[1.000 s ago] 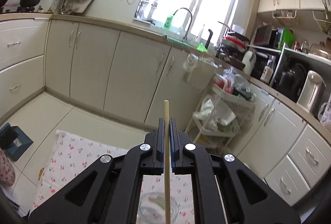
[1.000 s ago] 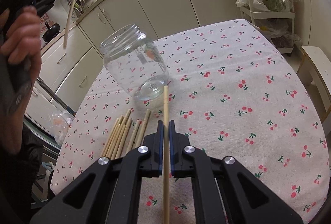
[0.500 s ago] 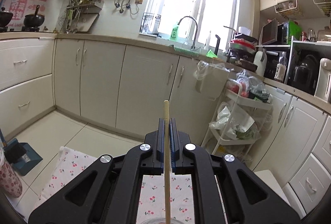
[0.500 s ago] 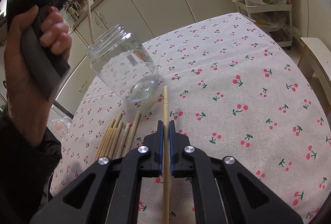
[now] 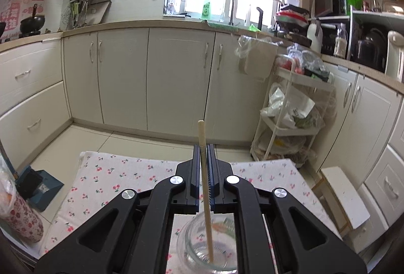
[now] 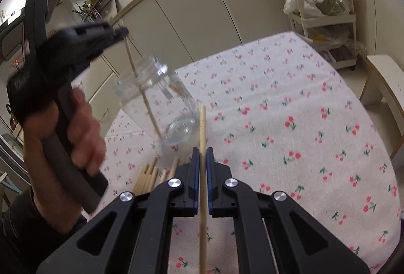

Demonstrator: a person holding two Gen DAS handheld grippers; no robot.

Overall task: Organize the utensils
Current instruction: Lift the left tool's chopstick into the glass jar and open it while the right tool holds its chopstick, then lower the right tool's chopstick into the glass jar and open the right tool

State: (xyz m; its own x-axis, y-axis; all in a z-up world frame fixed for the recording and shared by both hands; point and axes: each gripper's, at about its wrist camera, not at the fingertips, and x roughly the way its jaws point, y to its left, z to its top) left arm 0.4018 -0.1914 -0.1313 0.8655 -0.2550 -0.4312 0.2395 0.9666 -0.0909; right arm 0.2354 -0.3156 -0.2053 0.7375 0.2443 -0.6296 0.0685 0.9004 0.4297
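A clear glass jar [image 6: 161, 102] stands on the cherry-print tablecloth [image 6: 290, 127]; it also shows at the bottom of the left wrist view [image 5: 209, 243]. My left gripper [image 5: 204, 150] is shut on a wooden chopstick [image 5: 205, 188] whose lower end is inside the jar; in the right wrist view this gripper [image 6: 118, 32] is above the jar with the chopstick [image 6: 141, 87] reaching down to the jar's bottom. My right gripper [image 6: 200, 155] is shut on a second wooden chopstick [image 6: 202, 173], just right of the jar. Several loose chopsticks [image 6: 149, 176] lie on the cloth left of it.
Cream kitchen cabinets [image 5: 151, 76] and a sink counter run behind the table. A white rolling cart [image 5: 290, 122] with bags stands at the right, a white stool [image 6: 386, 82] beside the table. A blue dustpan [image 5: 35, 188] lies on the floor at left.
My left gripper has come down over the jar and its chopstick has gone from above the rim into the jar. My right gripper has kept its chopstick and moved little.
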